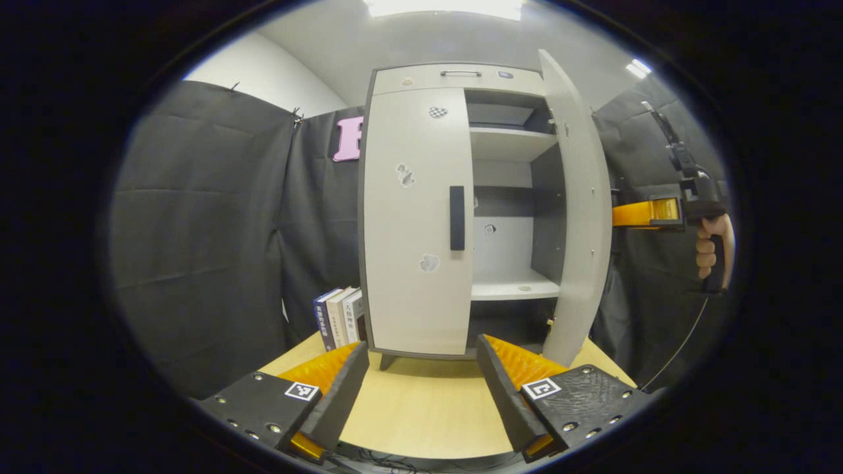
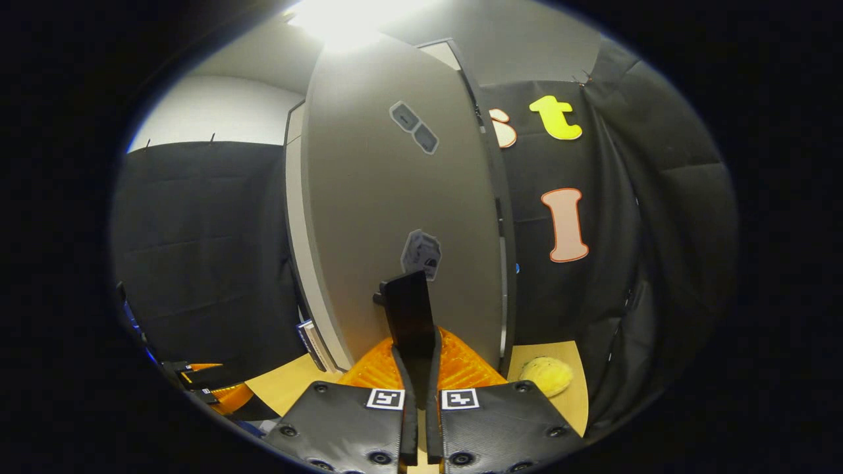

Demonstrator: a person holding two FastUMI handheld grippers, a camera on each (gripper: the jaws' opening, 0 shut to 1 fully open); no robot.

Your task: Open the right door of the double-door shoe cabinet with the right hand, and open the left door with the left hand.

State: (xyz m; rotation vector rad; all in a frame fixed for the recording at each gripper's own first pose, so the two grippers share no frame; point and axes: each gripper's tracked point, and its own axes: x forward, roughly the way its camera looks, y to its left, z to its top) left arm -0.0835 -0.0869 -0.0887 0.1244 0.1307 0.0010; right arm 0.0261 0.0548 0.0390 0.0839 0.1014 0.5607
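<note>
Right gripper is clamped on the right door's handle, door swung open. Left gripper hangs spread apart facing the closed left door.

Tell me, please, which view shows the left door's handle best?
The left gripper view: the left door's handle faces the camera, unobstructed on the closed left door. The right gripper view looks at the open right door, whose handle the right gripper clamps.
</note>
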